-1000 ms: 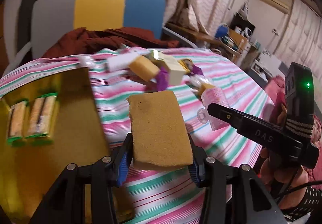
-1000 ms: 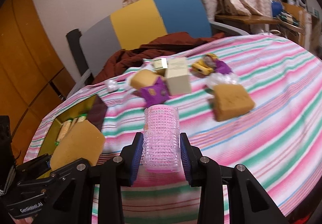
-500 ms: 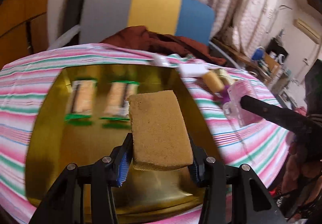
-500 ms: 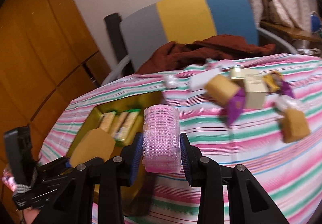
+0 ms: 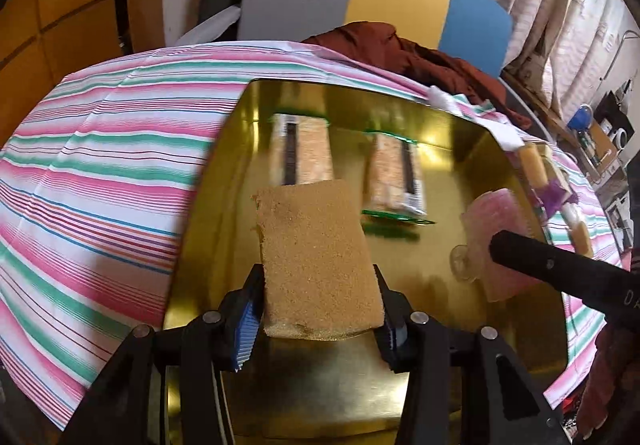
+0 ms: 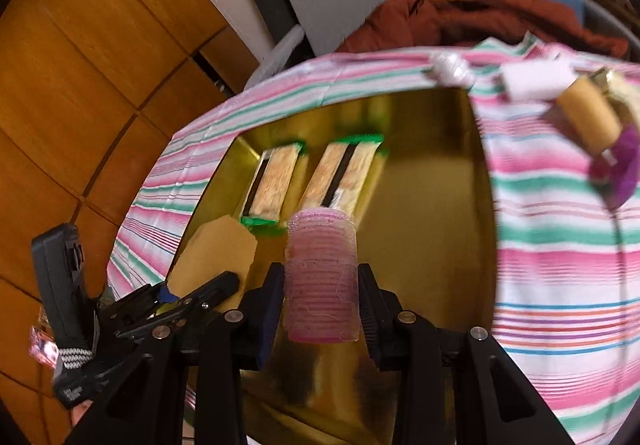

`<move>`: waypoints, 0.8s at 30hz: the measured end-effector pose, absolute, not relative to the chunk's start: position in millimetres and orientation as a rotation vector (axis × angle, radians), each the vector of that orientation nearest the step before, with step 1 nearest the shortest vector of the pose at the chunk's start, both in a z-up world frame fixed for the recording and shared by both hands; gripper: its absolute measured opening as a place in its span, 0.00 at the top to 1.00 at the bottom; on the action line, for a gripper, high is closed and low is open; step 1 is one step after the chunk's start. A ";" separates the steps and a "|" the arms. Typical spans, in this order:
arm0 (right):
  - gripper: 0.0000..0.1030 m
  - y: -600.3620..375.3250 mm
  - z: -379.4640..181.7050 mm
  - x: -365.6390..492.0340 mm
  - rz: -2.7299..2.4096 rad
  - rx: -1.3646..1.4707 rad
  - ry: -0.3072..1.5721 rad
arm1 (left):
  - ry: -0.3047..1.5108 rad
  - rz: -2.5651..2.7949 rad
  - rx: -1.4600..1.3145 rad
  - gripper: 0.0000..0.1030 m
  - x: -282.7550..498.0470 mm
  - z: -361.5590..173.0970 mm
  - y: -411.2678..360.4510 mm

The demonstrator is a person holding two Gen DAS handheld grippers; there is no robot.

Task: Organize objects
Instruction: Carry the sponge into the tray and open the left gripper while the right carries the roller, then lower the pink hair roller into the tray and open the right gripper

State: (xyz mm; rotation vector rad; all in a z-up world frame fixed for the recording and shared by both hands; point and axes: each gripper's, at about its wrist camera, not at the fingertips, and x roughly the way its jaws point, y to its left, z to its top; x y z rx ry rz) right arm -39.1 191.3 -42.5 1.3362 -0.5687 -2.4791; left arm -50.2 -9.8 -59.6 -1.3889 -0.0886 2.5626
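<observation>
My left gripper [image 5: 318, 319] is shut on a tan sponge [image 5: 316, 257] and holds it over the near part of a gold tray [image 5: 460, 133]. My right gripper [image 6: 320, 309] is shut on a pink hair roller [image 6: 320, 277], also over the gold tray [image 6: 440, 245]. Two green-edged snack bars [image 5: 304, 157] [image 5: 394, 177] lie side by side in the tray's far part. The roller [image 5: 496, 241] and right finger show at the right of the left wrist view. The sponge [image 6: 216, 253] shows at the left of the right wrist view.
The tray sits on a striped tablecloth [image 5: 100, 173]. Right of the tray lie a white block [image 6: 536, 79], a tan sponge with purple wrap [image 6: 592, 121] and other small items. A grey, yellow and blue chair [image 5: 360, 1] with a brown cloth [image 5: 400, 49] stands behind the table.
Both grippers have swung left from the pile of items to above the gold tray, each still holding its object. The tray now fills the middle of both views.
</observation>
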 end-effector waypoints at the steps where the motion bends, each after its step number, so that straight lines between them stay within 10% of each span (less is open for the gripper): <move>1: 0.65 187.4 -45.2 -42.8 -2.466 1.348 -0.586 | -0.078 2.567 -1.396 0.52 -51.1 -59.7 -11.0; 5: 0.63 172.9 -53.3 -55.0 -2.433 1.365 -0.632 | -0.033 2.586 -1.434 0.50 -55.6 -62.8 -14.6; 9: 0.35 171.4 -57.5 -63.1 -2.385 1.353 -0.765 | 0.014 2.630 -1.431 0.41 -53.3 -58.7 -14.8; 24: 0.32 159.3 -42.4 -58.7 -2.374 1.246 -0.755 | -0.504 2.864 -1.166 0.30 -26.5 -2.1 -75.7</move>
